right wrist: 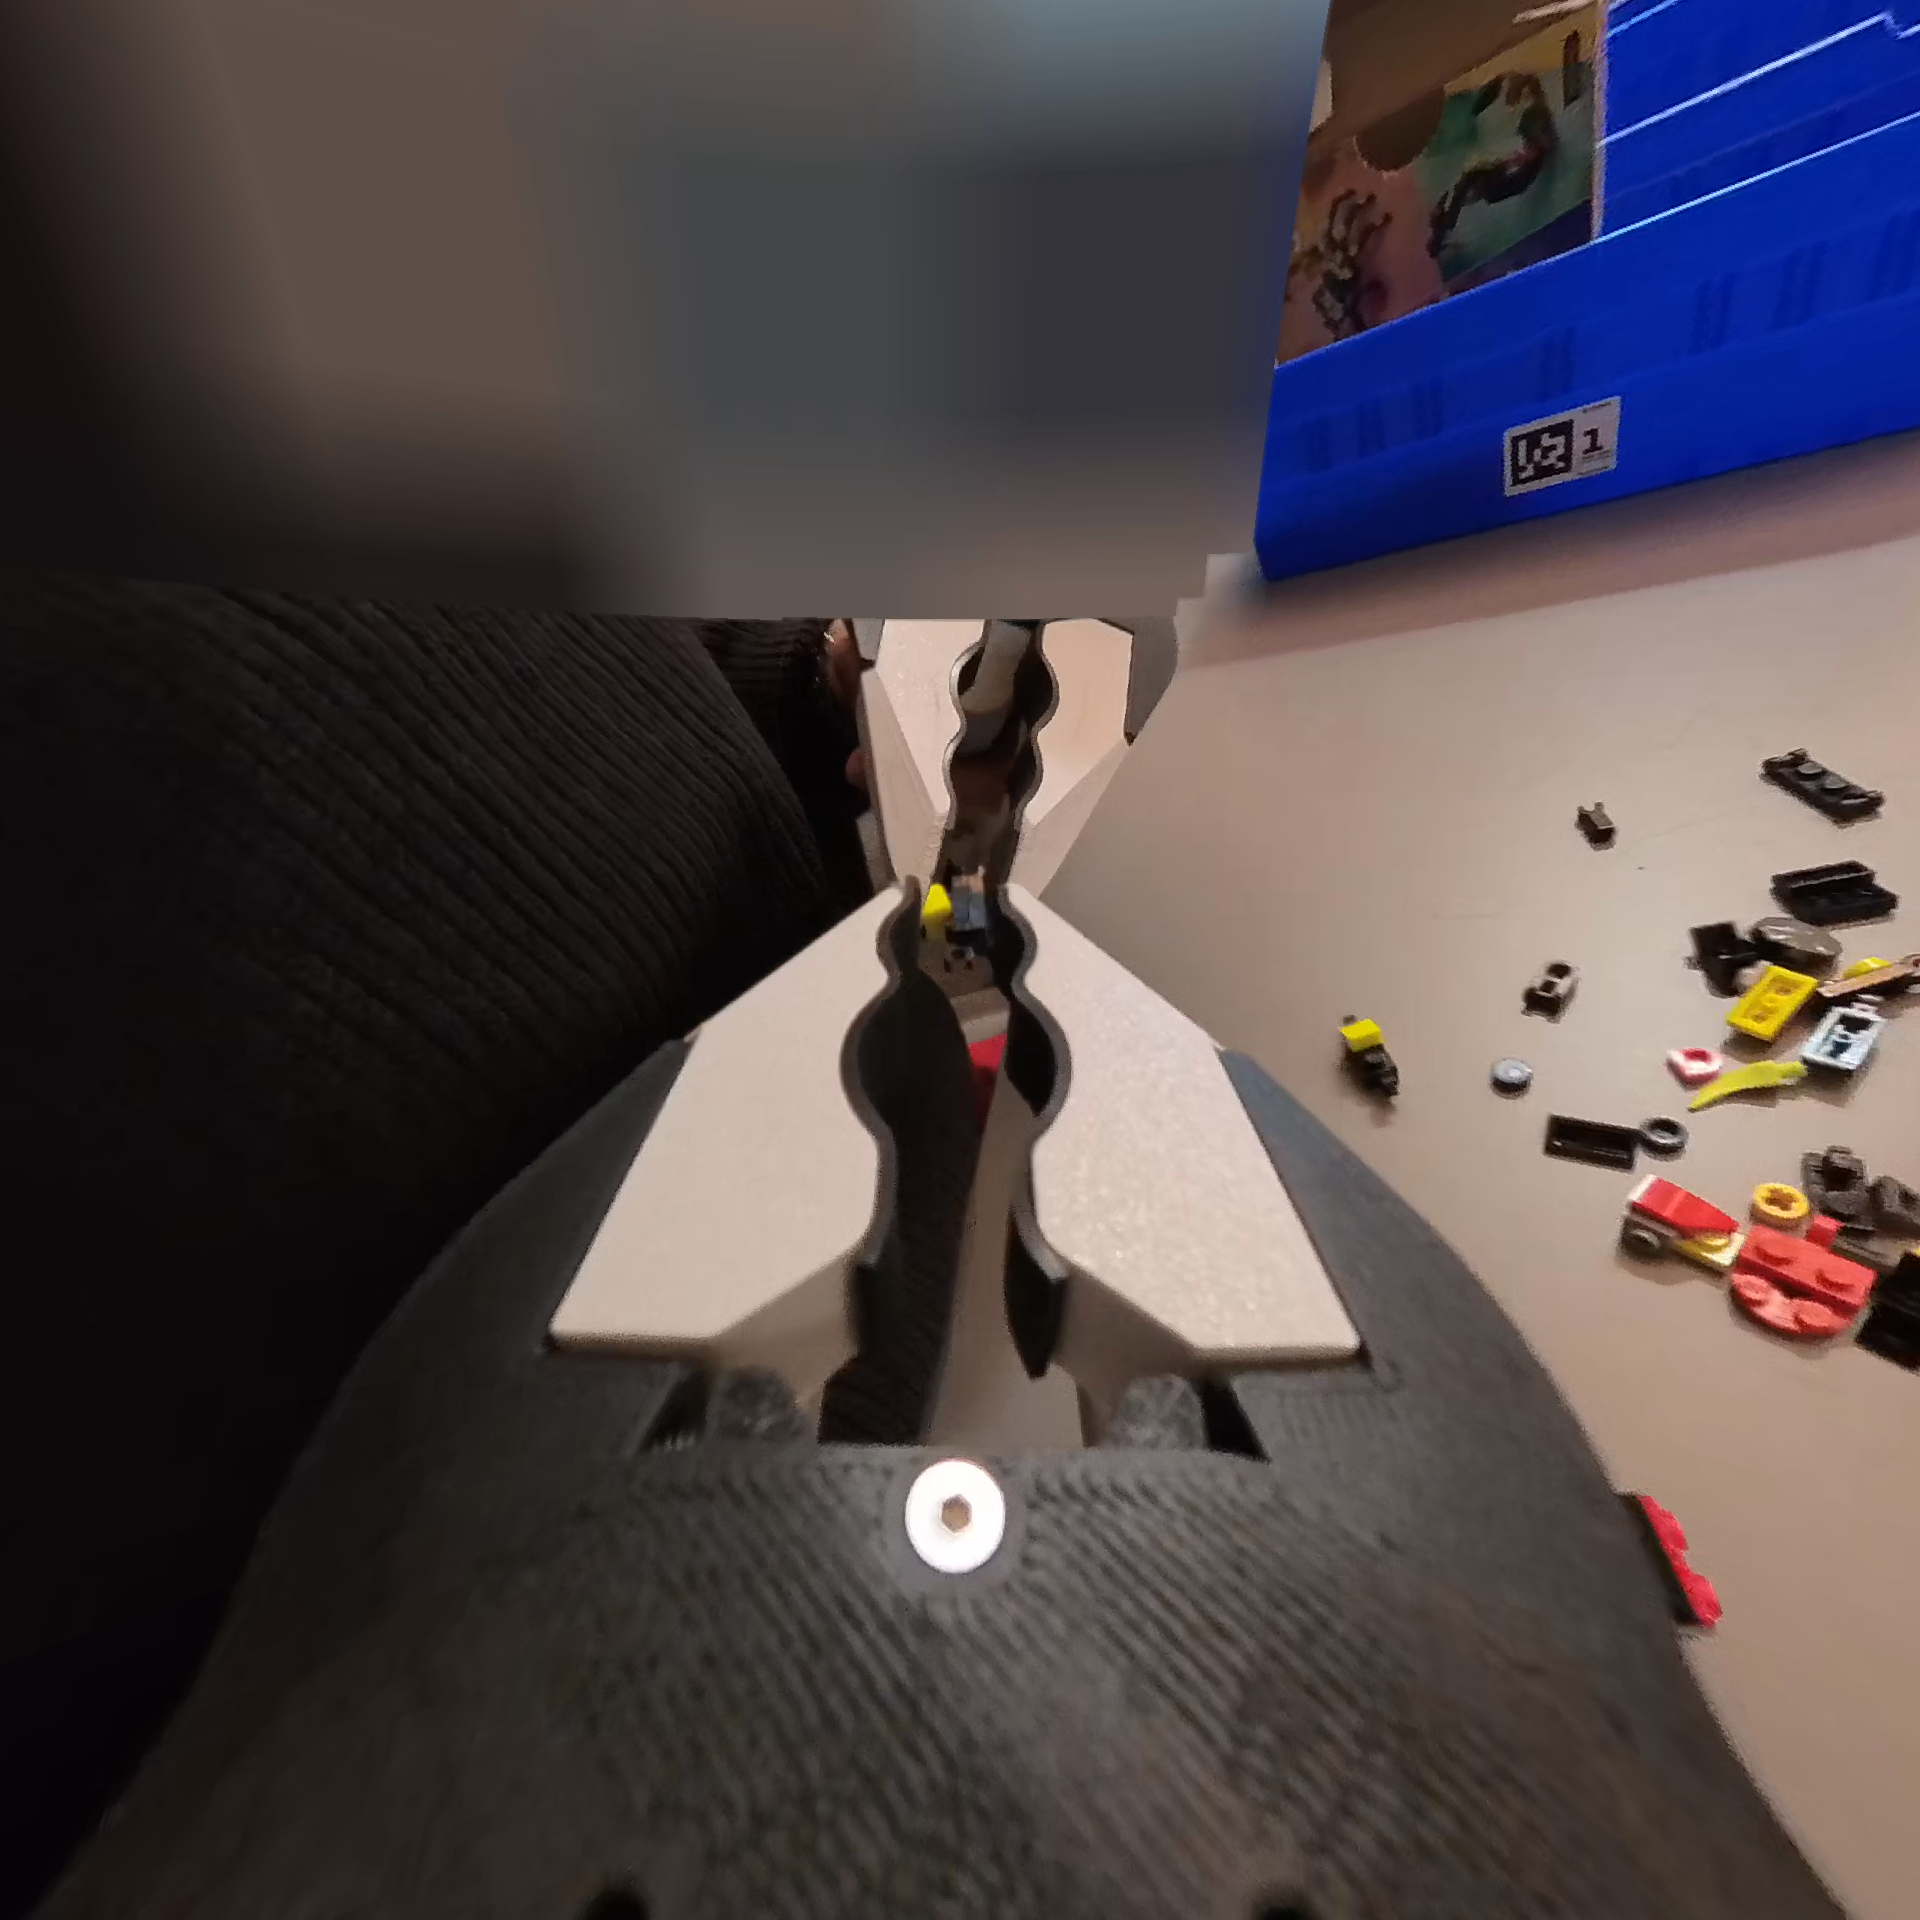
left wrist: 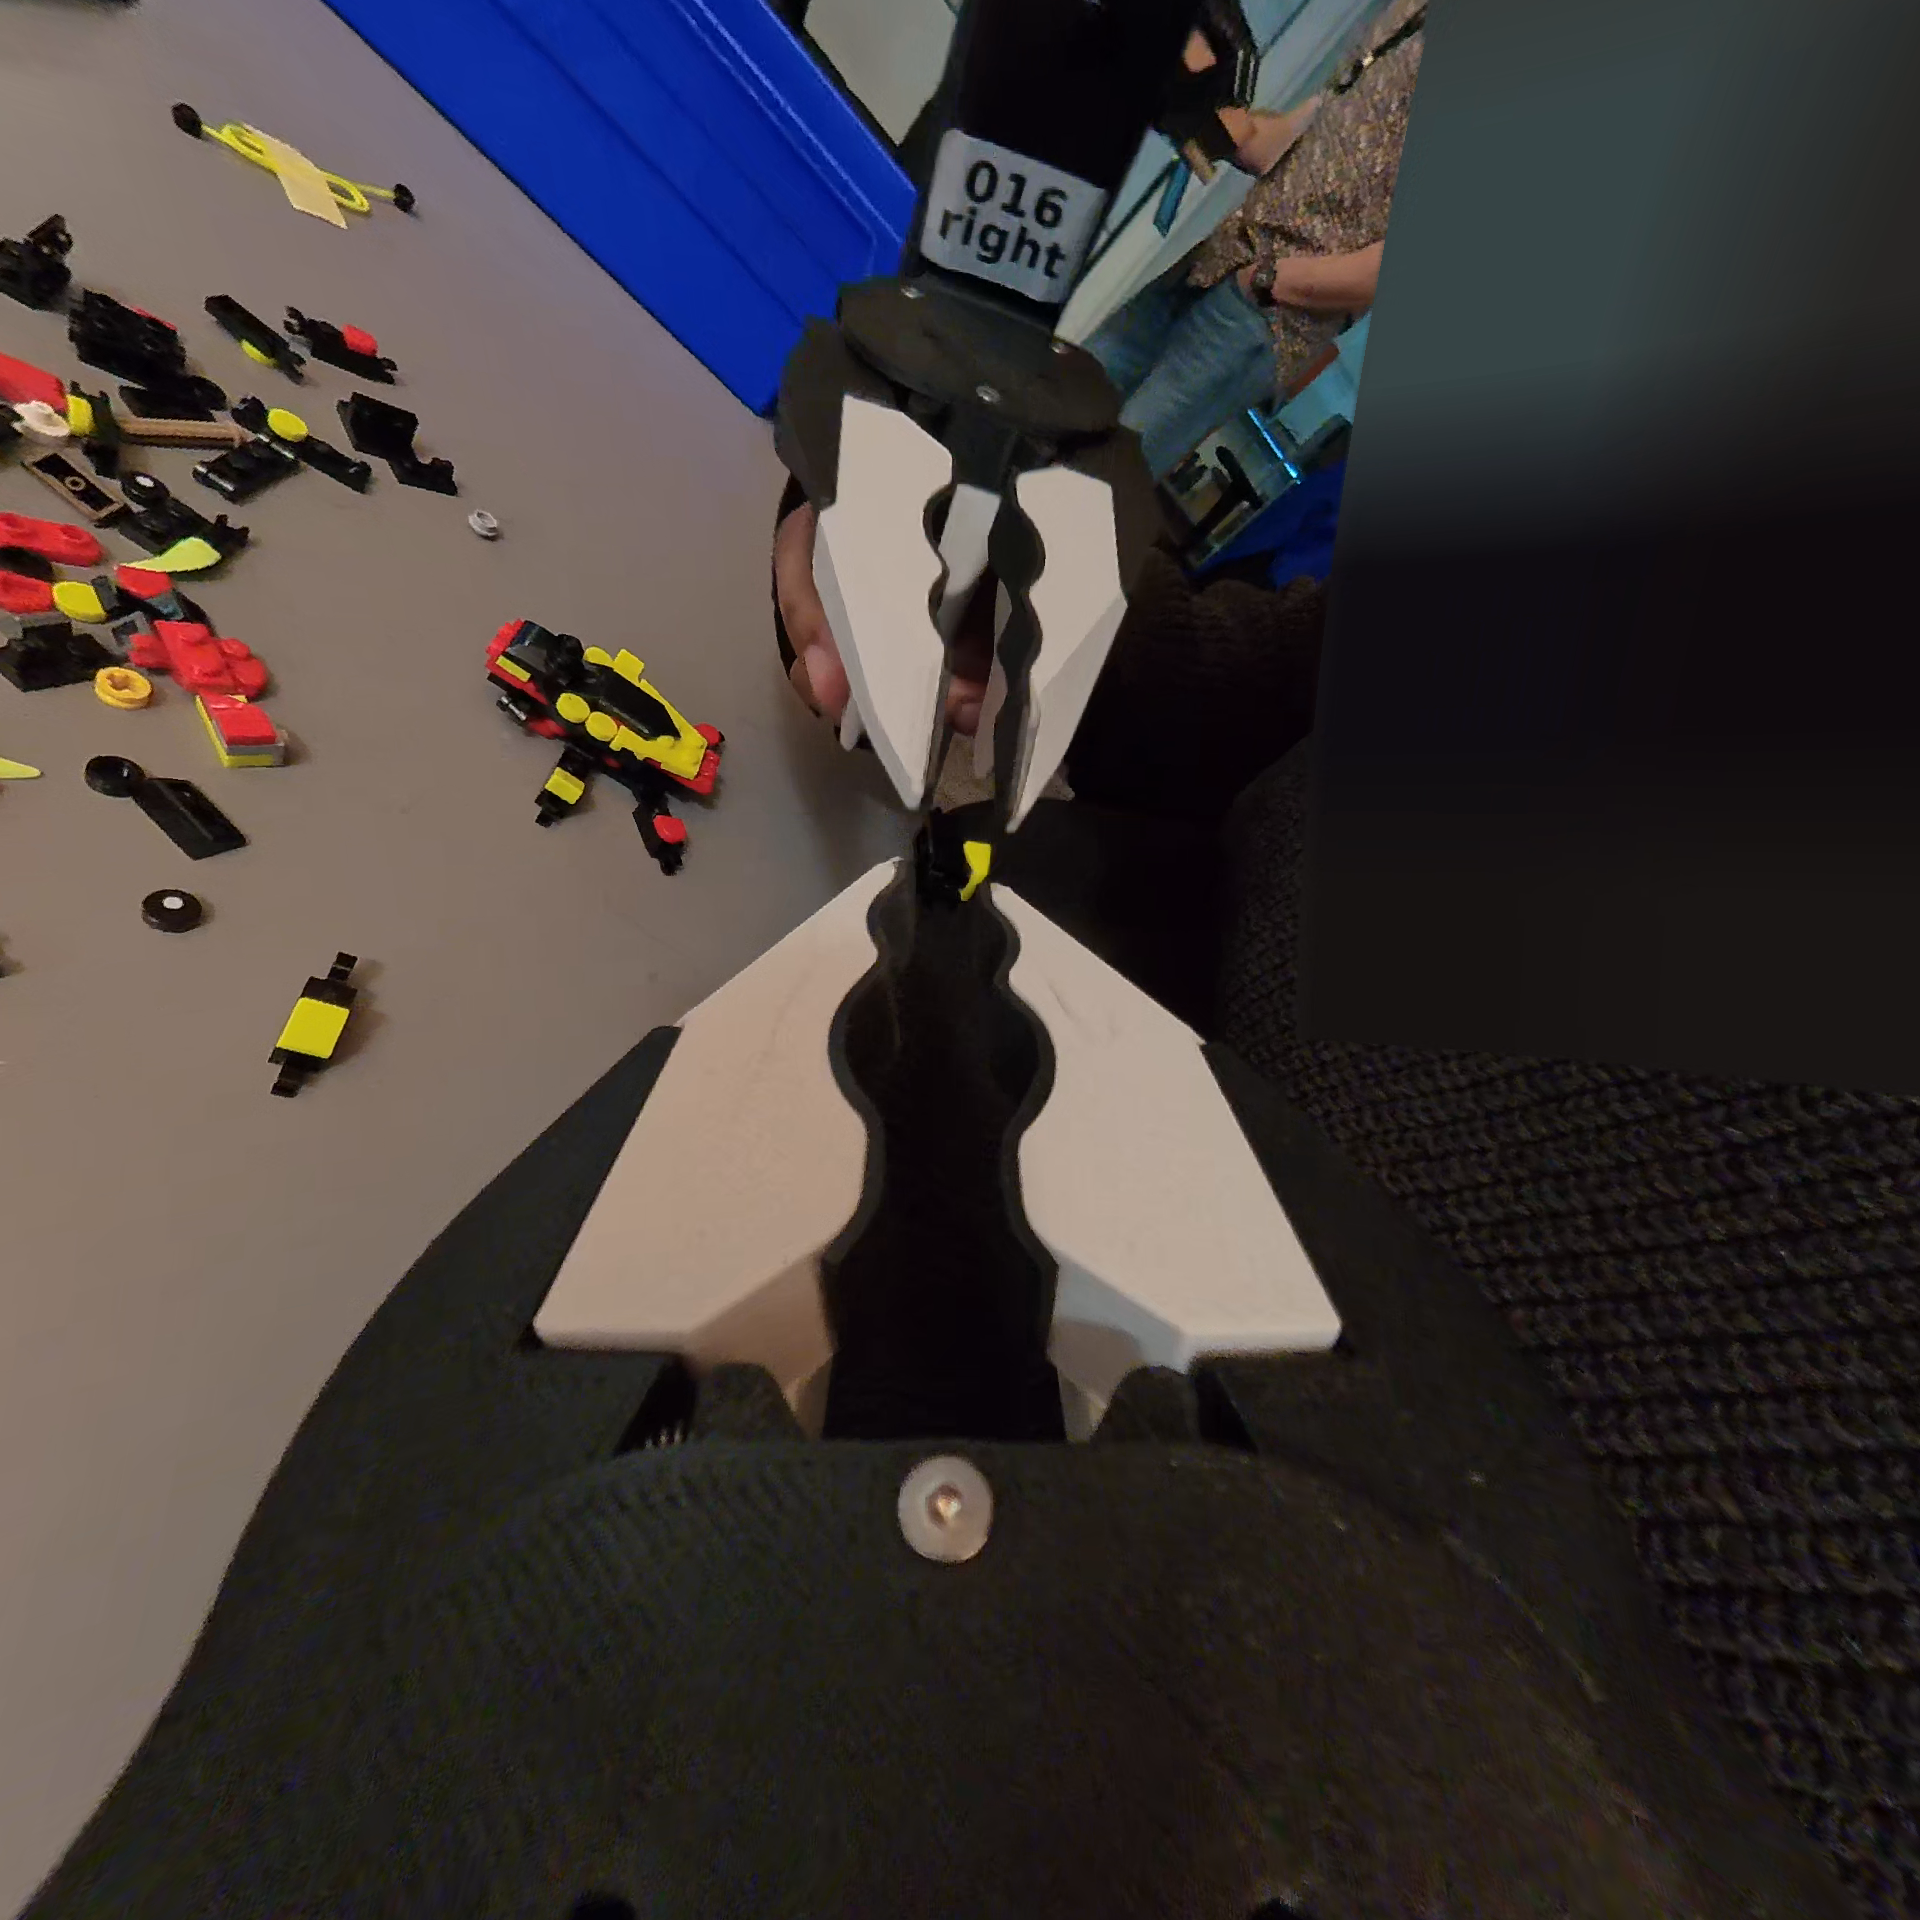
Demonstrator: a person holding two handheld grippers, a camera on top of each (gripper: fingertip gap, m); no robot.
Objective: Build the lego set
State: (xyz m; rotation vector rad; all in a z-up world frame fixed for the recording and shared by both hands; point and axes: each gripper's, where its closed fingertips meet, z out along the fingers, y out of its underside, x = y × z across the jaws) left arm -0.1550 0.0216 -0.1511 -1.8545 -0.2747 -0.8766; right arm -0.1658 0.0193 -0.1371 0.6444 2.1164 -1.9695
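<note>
Lego piece point(left wrist: 951, 868), small, black and yellow, is clamped between my left gripper point(left wrist: 940, 883) and right gripper point(right wrist: 961, 925), tip to tip above the table point(left wrist: 582, 1039). I judge this a mid-air joining step; next comes a steady, aligned squeeze.

a grey label point(left wrist: 1006, 221) with printed characters sits on the black body of the right gripper point(left wrist: 961, 805). a white sticker point(right wrist: 1562, 445) with a square black code pattern and a digit sits on the blue bin point(right wrist: 1455, 499).
</note>
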